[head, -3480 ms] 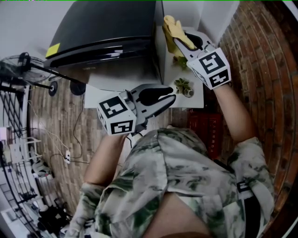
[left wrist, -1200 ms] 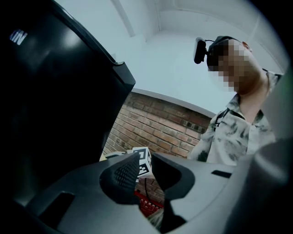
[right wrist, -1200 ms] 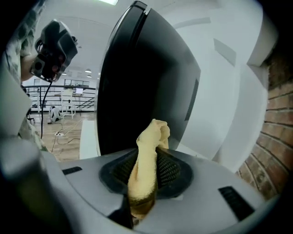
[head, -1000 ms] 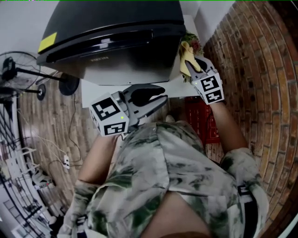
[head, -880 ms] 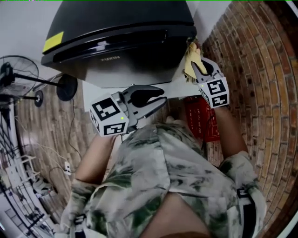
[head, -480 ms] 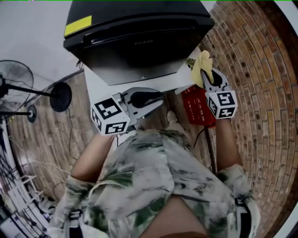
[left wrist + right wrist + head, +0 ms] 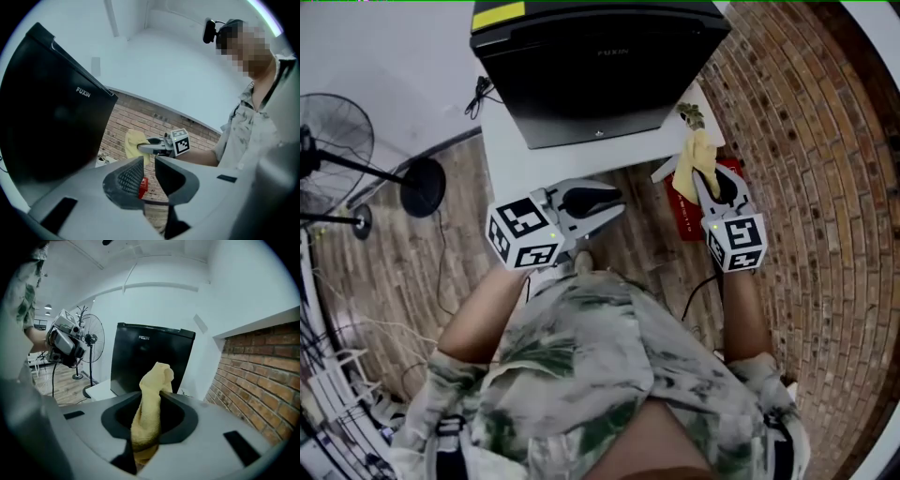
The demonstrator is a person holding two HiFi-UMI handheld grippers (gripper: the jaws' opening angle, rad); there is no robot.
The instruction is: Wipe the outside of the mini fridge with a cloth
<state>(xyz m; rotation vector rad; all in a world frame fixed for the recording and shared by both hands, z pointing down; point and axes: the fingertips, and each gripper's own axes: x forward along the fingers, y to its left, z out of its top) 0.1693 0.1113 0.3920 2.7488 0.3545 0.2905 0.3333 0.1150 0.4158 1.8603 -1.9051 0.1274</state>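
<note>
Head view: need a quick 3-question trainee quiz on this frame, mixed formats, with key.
1. True or false: the left gripper holds the yellow cloth.
2. The mini fridge stands on: A) a white table; B) bare brick; C) a red box.
3. In the head view, what stands to the left of the table?
Key: 1 false: the right gripper is shut on the cloth, and the left gripper's jaws stand slightly apart with nothing between them. 2 A. 3 a fan.
</note>
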